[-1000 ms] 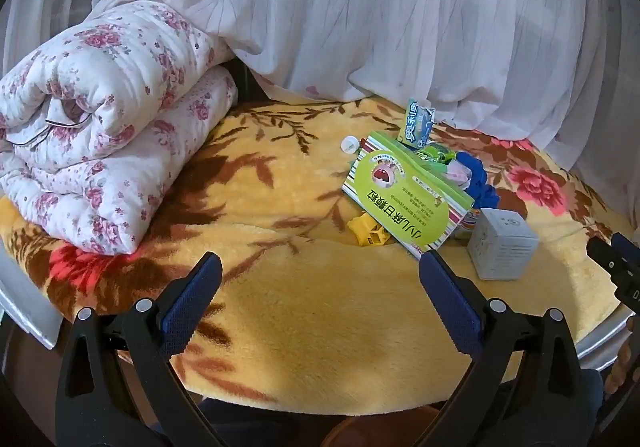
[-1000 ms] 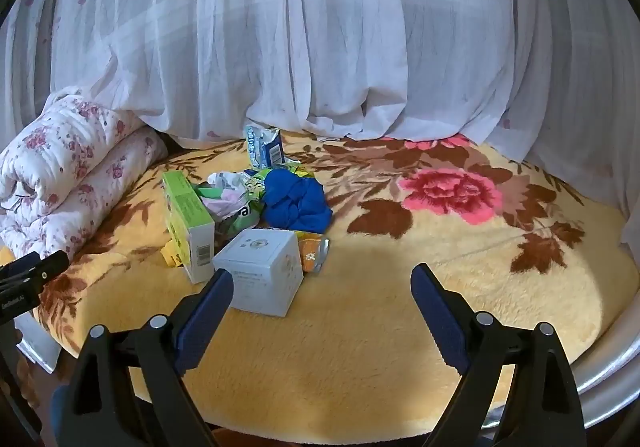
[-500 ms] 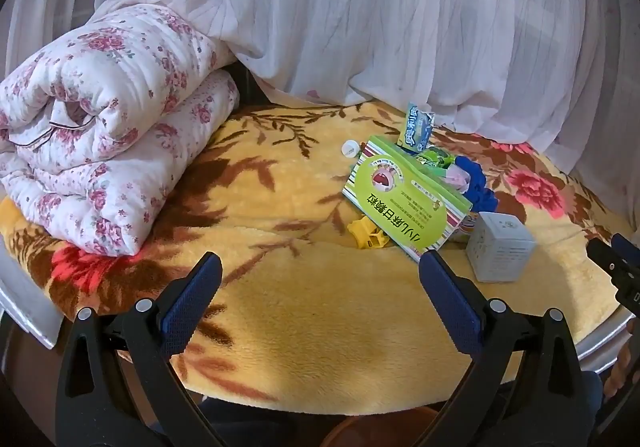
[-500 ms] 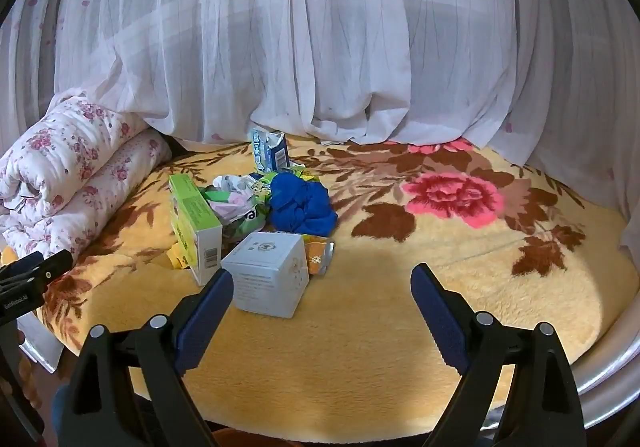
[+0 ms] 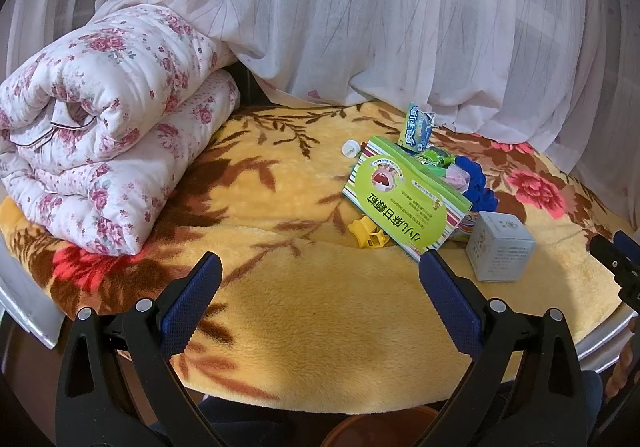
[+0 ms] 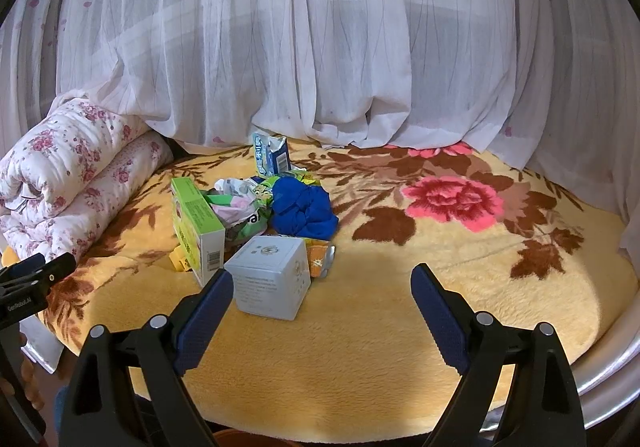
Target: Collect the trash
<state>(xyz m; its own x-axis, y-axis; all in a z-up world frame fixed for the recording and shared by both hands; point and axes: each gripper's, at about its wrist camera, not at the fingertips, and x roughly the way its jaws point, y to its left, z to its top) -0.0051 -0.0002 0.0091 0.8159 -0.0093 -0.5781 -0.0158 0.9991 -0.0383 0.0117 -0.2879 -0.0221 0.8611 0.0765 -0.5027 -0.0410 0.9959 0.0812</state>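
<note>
A pile of trash lies on the yellow flowered blanket (image 6: 360,347). It holds a green carton (image 5: 404,203) (image 6: 196,223), a white cube box (image 5: 500,247) (image 6: 272,279), a blue crumpled cloth (image 6: 304,207), a blue-white milk carton (image 6: 272,157) (image 5: 416,129), crumpled wrappers (image 6: 240,207), a yellow piece (image 5: 368,235) and a white cap (image 5: 349,148). My left gripper (image 5: 320,287) is open and empty, near the blanket's front edge, short of the green carton. My right gripper (image 6: 322,299) is open and empty, just in front of the white box.
A rolled floral quilt (image 5: 100,143) lies at the left. A sheer white curtain (image 6: 320,47) hangs behind and drapes onto the blanket. The bed's metal rim (image 6: 608,375) runs along the front right. A brown bin rim (image 5: 380,427) shows below the left gripper.
Both views have shifted slightly as the grippers move a little toward the trash pile. The white box looks closer to the right gripper. Nothing was grasped.
</note>
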